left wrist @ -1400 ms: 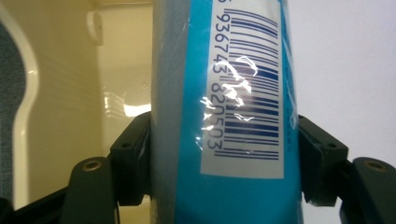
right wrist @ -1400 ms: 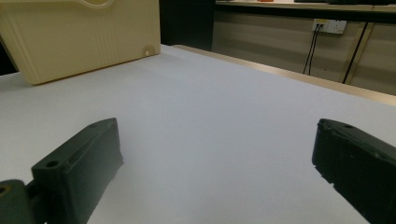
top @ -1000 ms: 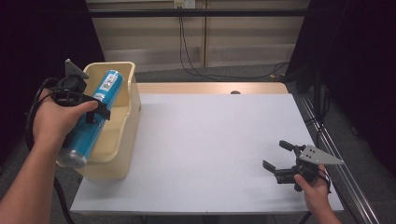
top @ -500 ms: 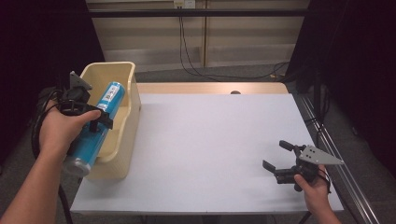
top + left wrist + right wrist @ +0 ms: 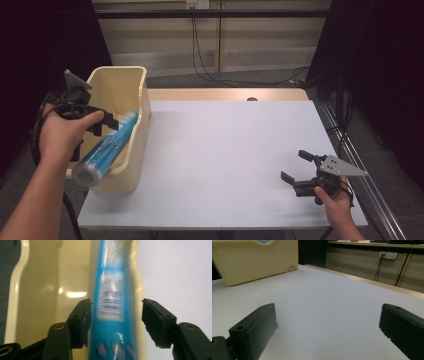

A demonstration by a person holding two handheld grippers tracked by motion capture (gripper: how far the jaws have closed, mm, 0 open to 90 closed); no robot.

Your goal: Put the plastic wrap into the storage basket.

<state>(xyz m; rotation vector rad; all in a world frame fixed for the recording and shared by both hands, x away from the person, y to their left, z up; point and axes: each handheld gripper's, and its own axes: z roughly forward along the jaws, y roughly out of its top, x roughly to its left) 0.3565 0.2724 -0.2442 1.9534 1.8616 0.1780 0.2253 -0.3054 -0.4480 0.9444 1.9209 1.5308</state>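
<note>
A long blue cylindrical pack (image 5: 107,146) in shiny wrap lies tilted across the near right rim of the cream plastic bin (image 5: 141,87). Its grey end sticks out toward me. My left gripper (image 5: 106,123) is over the pack's upper part. In the left gripper view the pack (image 5: 112,297) runs blurred between the jaws of the left gripper (image 5: 116,308), which stand apart with a gap at the right jaw, so it is open. My right gripper (image 5: 294,166) rests near the table's front right, open and holding nothing; the right gripper (image 5: 327,322) faces the bin (image 5: 257,262) across the table.
The white table top (image 5: 225,150) stretches between the bin and the right gripper, with a wooden strip (image 5: 225,94) along its far edge. Cables (image 5: 200,55) hang on the wall behind. A metal rail (image 5: 350,150) runs along the table's right side.
The left hand has come down and nearer, and the blue pack has sunk and tilted flatter onto the bin's rim. The right gripper has not moved.
</note>
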